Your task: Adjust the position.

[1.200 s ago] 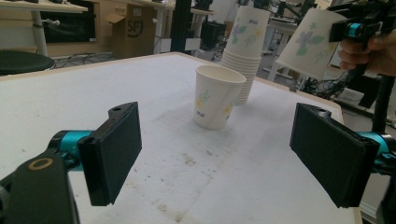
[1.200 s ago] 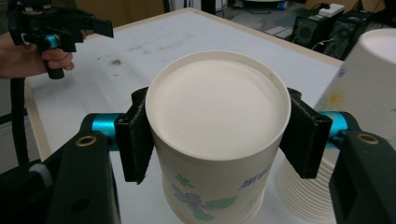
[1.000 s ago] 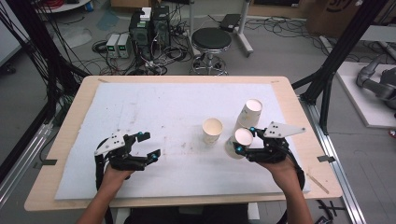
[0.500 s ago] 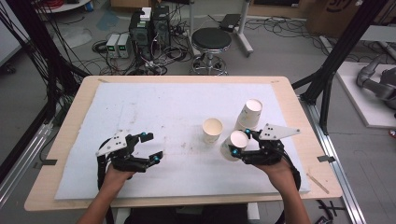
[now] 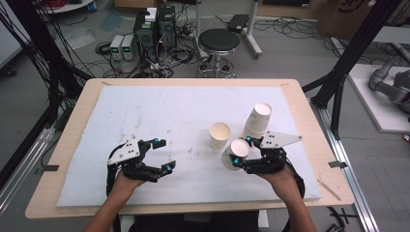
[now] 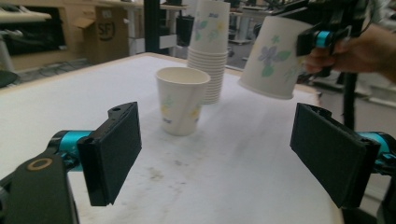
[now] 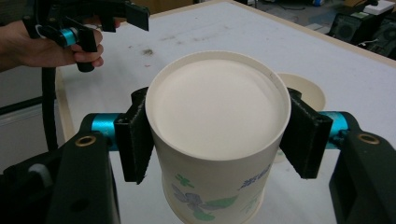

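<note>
My right gripper (image 5: 241,151) is shut on a white flowered paper cup (image 5: 229,160), which it holds tilted just above the table; in the right gripper view the pads press both sides of the cup (image 7: 217,121) below its rim. A matching cup (image 5: 219,135) stands upright just left of it, and a stack of nested cups (image 5: 256,121) stands behind. My left gripper (image 5: 165,153) is open with nothing between its jaws, at the front left of the white mat. In the left gripper view the standing cup (image 6: 181,105), the stack (image 6: 208,51) and the held cup (image 6: 273,56) lie ahead.
The white mat (image 5: 159,111) covers most of the wooden table (image 5: 92,92). A black stool (image 5: 219,41) and electronics boxes (image 5: 154,26) with cables stand on the floor beyond the far edge. Black frame posts (image 5: 348,63) rise at the right.
My right gripper has carried its cup a little to the left, nearer the standing cup. The left gripper has barely shifted.
</note>
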Tool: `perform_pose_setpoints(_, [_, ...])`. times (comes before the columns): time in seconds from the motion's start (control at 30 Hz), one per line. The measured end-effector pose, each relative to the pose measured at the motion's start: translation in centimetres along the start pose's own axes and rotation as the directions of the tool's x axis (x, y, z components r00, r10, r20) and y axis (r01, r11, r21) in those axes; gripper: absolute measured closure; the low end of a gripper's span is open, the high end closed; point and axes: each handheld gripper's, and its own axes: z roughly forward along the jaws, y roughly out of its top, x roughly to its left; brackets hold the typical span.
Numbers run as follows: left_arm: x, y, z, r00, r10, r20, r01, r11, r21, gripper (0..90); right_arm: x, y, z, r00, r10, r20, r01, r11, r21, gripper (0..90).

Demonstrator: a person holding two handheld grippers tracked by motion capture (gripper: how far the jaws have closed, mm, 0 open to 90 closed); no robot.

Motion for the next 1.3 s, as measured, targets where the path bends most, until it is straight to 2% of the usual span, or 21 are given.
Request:
perform_pose_setpoints(0.13, [-0.9,0.2,0.7,0.9993,0.018,0.031,-0.019,0.9996,0.018,15.8,0.3,0.0,0.6,0.9998,-0.004,-0.021,0.004,1.000,0.006,35.3])
perform_pose_setpoints(0.27, [-1.2,0.2,1.5,0.9974,0.019,0.070,-0.020,0.9996,0.022,15.5,0.5,0.0,1.0,0.9994,-0.002,-0.035,0.003,1.000,0.011,35.3])
perform_pose_setpoints(0.37, [-1.4,0.3,2.2,0.9964,0.028,0.079,-0.031,0.9986,0.043,15.4,0.7,0.1,1.3,0.9989,-0.004,-0.046,0.005,1.000,0.015,35.3])
perform_pose_setpoints(0.53, [-1.5,0.5,3.8,0.9904,0.040,0.132,-0.050,0.9963,0.070,15.5,1.0,0.2,1.7,0.9974,-0.009,-0.072,0.010,1.000,0.016,35.3])
perform_pose_setpoints(0.7, [-2.1,0.6,5.6,0.9807,0.052,0.189,-0.069,0.9940,0.085,15.7,1.4,0.3,2.3,0.9954,-0.016,-0.095,0.018,1.000,0.026,35.3])
perform_pose_setpoints(0.87, [-2.4,0.5,6.7,0.9761,0.055,0.210,-0.076,0.9927,0.094,15.7,1.6,0.3,2.5,0.9947,-0.014,-0.102,0.018,0.999,0.033,35.3])
perform_pose_setpoints(1.3, [-3.0,0.5,7.8,0.9681,0.070,0.241,-0.097,0.9897,0.105,15.7,2.1,0.6,2.9,0.9904,-0.020,-0.137,0.024,0.999,0.026,35.3])
